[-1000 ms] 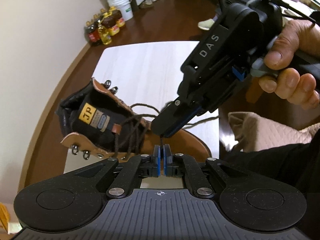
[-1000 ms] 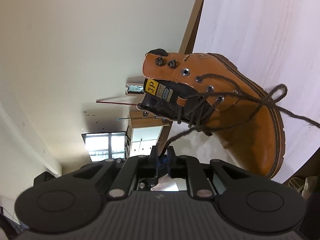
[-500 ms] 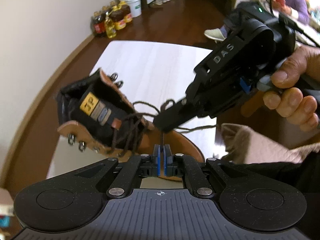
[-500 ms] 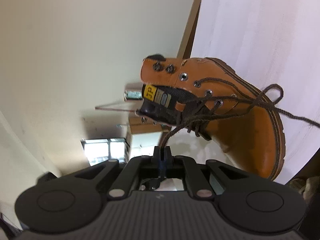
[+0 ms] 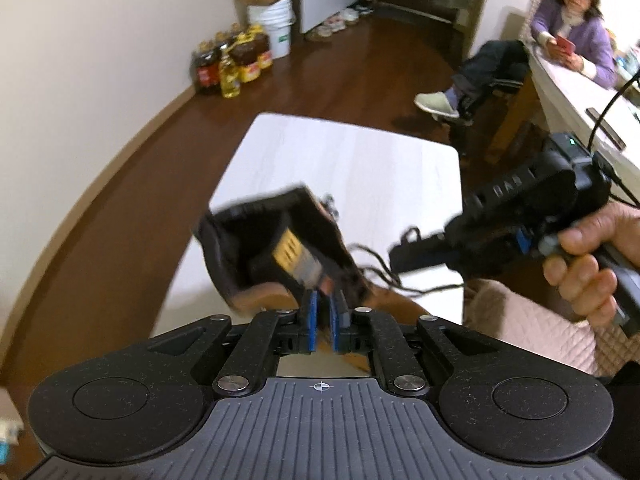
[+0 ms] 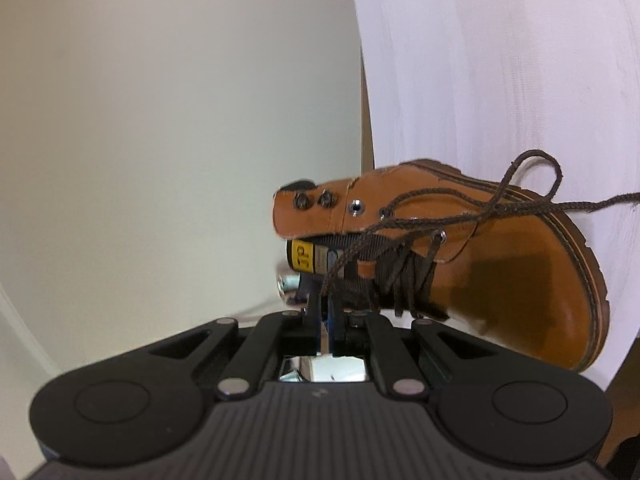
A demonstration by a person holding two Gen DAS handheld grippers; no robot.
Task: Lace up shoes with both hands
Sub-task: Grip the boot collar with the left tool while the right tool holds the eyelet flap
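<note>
Left hand-held gripper (image 5: 323,312), foreground: jaws opening w/ a narrow gap between the blue pads, nothing in it that I can make out. Worktop (image 5: 360,172): white, carries the tan boot (image 6: 500,264), which lies on its side, collar toward my left unit, blurred in left wrist view. Right hand-held gripper (image 6: 326,312): closed, pinching the brown lace (image 6: 440,220) that runs taut from its tips past the eyelets to a loop over the toe side. Hand (image 5: 592,260) grips the right unit's handle, at right in left wrist view.
</note>
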